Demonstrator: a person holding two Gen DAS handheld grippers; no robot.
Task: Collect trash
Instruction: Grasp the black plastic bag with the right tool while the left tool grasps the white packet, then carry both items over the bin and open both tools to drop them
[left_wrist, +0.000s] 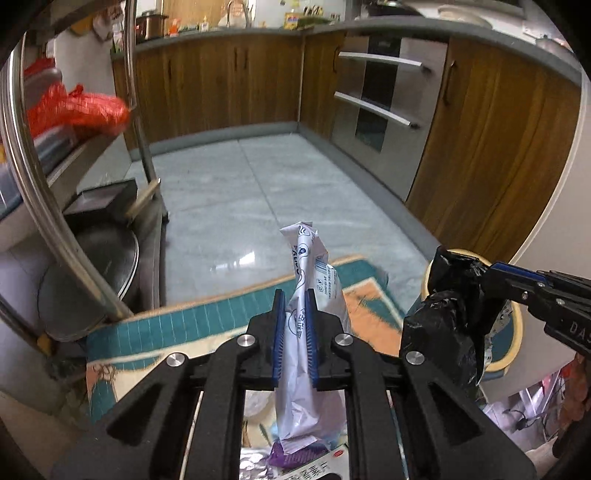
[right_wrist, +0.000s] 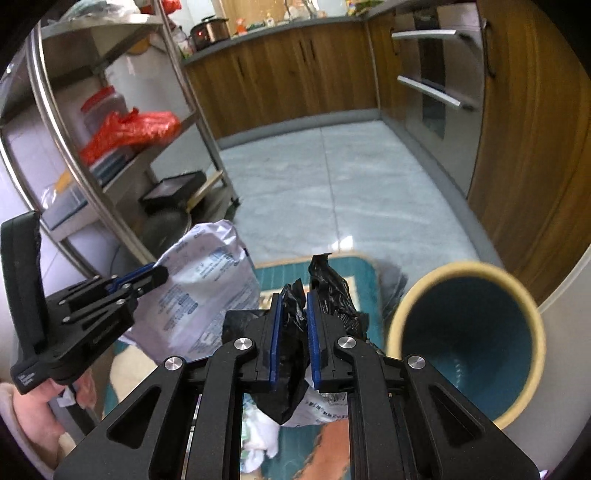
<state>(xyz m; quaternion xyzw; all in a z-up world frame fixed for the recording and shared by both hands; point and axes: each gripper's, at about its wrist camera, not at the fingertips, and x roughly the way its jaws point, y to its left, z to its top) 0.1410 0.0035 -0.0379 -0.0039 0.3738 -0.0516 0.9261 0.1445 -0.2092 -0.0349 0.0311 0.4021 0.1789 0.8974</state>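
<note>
My left gripper (left_wrist: 295, 332) is clenched on a white plastic wrapper (left_wrist: 308, 295) printed with blue writing too crumpled and small to read; it stands up between the blue pads and hangs down below them. My right gripper (right_wrist: 293, 332) is clamped on a crumpled black plastic bag (right_wrist: 291, 321), whose faint print I cannot make out. On the side of that gripper, in the left view, I can read only the letters "DAS".

Just right of the black bag stands a round bin (right_wrist: 467, 343), teal inside with a cream rim, its mouth open. Under both grippers lies a teal and orange rug (left_wrist: 207, 317), with more scraps of litter on it below my fingers. Beyond the rug's far edge the floor (left_wrist: 240, 192) is pale glossy marble tile. Wooden cabinets (left_wrist: 229, 85) with a grey counter run along the far wall and right side, and a steel shelf rack (right_wrist: 122, 155) holding a red bag (right_wrist: 136, 129) stands at the left.
</note>
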